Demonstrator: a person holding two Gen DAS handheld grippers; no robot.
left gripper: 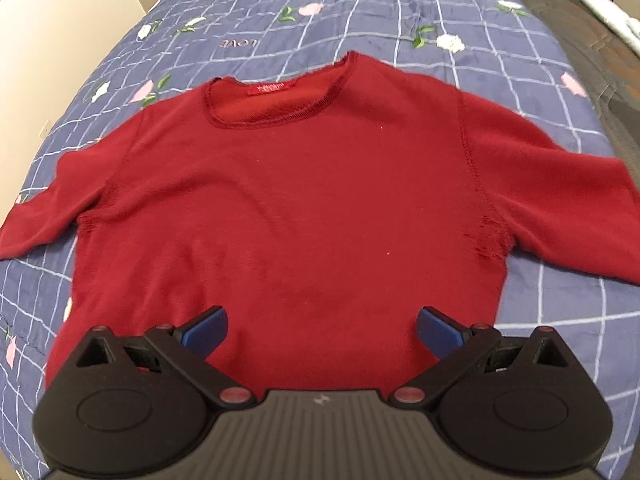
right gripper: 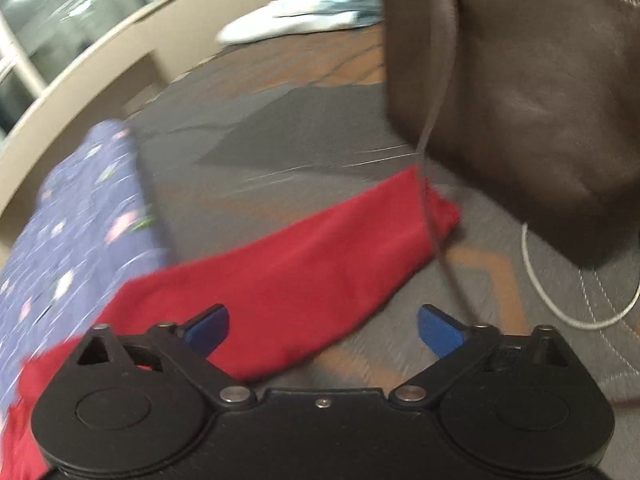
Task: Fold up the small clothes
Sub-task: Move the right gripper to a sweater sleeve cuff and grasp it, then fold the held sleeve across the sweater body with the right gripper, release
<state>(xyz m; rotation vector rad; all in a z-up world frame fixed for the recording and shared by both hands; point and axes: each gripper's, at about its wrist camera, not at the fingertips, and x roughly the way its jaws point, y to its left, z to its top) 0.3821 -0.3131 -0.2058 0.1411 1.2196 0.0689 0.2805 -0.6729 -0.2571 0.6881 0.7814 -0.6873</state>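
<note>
A dark red sweater [left gripper: 304, 200] lies flat, front up, on a blue checked floral blanket [left gripper: 360, 24], neck away from me and both sleeves spread out. My left gripper [left gripper: 322, 330] is open and empty, hovering over the sweater's lower hem at mid-body. In the blurred right wrist view, the sweater's right sleeve [right gripper: 304, 264] stretches off the blanket [right gripper: 80, 216] onto a grey mat. My right gripper [right gripper: 323, 328] is open and empty, just above the sleeve's near edge.
A brown leather bag [right gripper: 520, 92] with a hanging strap stands just beyond the sleeve cuff. A white cable [right gripper: 580, 312] loops on the grey and orange mat [right gripper: 280, 132]. White cloth [right gripper: 304, 12] lies far back. A cream wall borders the bed [left gripper: 60, 40].
</note>
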